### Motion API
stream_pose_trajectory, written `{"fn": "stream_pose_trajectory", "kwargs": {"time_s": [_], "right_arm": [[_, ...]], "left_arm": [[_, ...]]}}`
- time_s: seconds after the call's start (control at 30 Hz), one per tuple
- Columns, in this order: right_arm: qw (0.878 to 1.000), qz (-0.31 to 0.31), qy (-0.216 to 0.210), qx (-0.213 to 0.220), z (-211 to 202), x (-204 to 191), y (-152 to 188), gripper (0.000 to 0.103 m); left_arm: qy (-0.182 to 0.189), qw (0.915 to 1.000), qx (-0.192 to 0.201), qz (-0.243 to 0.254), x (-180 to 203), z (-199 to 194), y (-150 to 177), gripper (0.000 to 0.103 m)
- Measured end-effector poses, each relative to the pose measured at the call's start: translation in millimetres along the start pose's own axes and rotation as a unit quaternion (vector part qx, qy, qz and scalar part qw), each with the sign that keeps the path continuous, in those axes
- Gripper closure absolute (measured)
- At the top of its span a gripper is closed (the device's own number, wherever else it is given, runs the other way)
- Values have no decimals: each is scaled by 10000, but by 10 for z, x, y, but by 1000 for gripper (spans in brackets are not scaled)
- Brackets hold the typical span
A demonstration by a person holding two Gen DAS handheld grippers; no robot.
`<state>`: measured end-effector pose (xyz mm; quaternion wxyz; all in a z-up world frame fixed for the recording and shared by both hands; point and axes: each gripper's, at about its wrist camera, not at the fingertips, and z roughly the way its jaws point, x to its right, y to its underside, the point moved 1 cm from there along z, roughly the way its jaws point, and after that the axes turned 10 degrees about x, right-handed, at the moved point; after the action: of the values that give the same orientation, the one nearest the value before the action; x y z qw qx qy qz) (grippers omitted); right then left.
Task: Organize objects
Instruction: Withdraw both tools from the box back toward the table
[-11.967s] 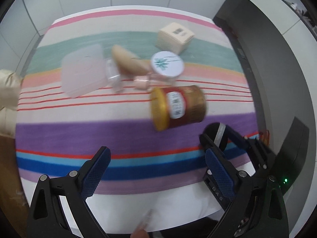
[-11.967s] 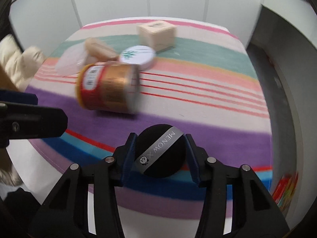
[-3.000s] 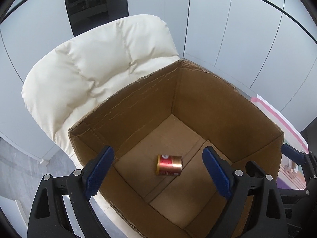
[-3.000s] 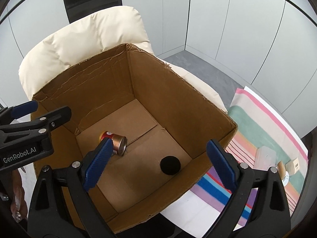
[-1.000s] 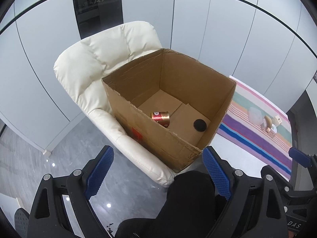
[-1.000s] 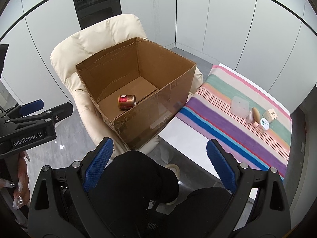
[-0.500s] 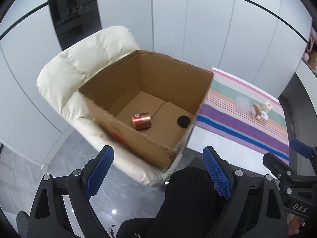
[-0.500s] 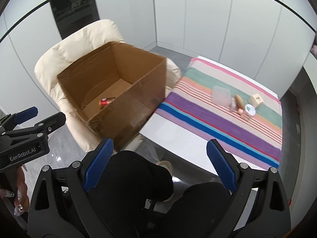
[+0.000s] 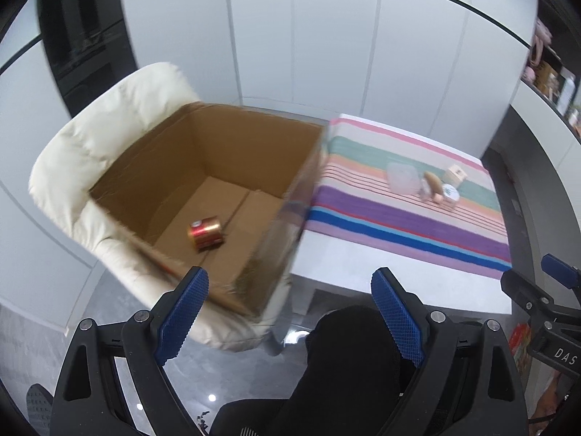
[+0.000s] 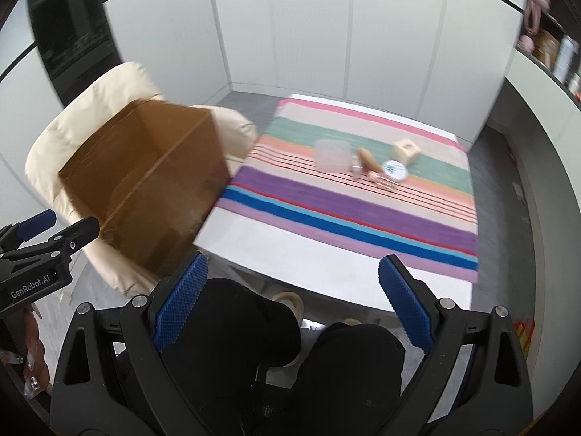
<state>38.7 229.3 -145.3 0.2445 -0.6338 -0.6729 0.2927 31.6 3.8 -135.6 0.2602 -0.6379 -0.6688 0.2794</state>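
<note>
Both grippers empty, jaws spread wide: left gripper point(image 9: 290, 309), right gripper point(image 10: 292, 298). One cardboard box point(image 9: 232, 152) on cream armchair point(image 9: 109, 127) holds one red-gold can point(image 9: 205, 233). Striped bench point(image 10: 363, 200) carries five blurred small items, among them one clear container point(image 10: 332, 155), one tan cube point(image 10: 406, 151) and one white-lidded jar point(image 10: 395, 169).

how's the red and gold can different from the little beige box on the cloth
The red and gold can is a shiny cylinder lying on its side in the cardboard box; the beige box is a matte cube standing upright on the striped cloth. Both are small, and neither is held.
</note>
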Motion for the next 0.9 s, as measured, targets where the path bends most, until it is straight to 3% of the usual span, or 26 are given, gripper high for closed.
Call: {"fn": "stream_pose_trajectory", "kwargs": {"time_s": [0.3,0.47,0.73,0.9], "right_arm": [[9972,546,502,-108,-49,666,167,6],[9937,796,764,-203,-18,1010,283,6],[9884,1092,1009,-321,172,1423,429,6],[9858,1250,987,-533,429,1604,494,6]], "left_arm": [[461,9974,-46,554,673,167,6,11],[730,9951,126,656,930,242,-11,11],[751,9928,330,876,1290,502,-21,11],[663,9924,101,1036,1455,838,-27,11]]}}
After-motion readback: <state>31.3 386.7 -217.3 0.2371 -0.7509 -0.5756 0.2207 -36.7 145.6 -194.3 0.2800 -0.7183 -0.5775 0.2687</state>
